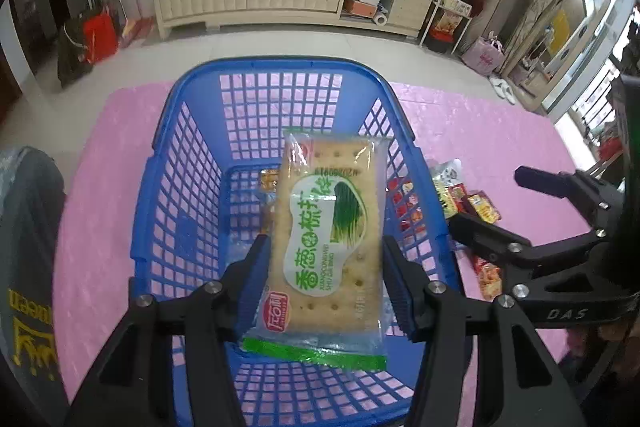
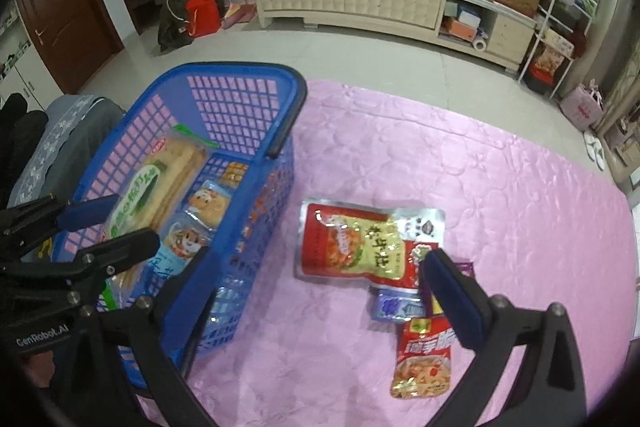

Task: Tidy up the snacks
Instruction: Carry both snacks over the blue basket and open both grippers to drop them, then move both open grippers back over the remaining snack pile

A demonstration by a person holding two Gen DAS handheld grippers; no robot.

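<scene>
left gripper [image 1: 324, 283] clamps cracker pack [image 1: 328, 239] over basket [image 1: 160, 187] (floor partly hidden) | pack's long axis runs away from camera | right gripper [image 2: 320, 291] wide, empty, above pouches [image 2: 352, 243]

Glossy film cracker packet [image 1: 326, 247], plastic lattice basket [image 1: 188, 155] (blue), quilted mat [image 2: 460, 155]

Both handheld grippers are matte black plastic frames with silver screw heads and ribbed blue finger pads [image 1: 400, 291]. White lettering at the right wrist view's nine o'clock reads "GenRobot.AI"; another frame reads "DAS".
</scene>
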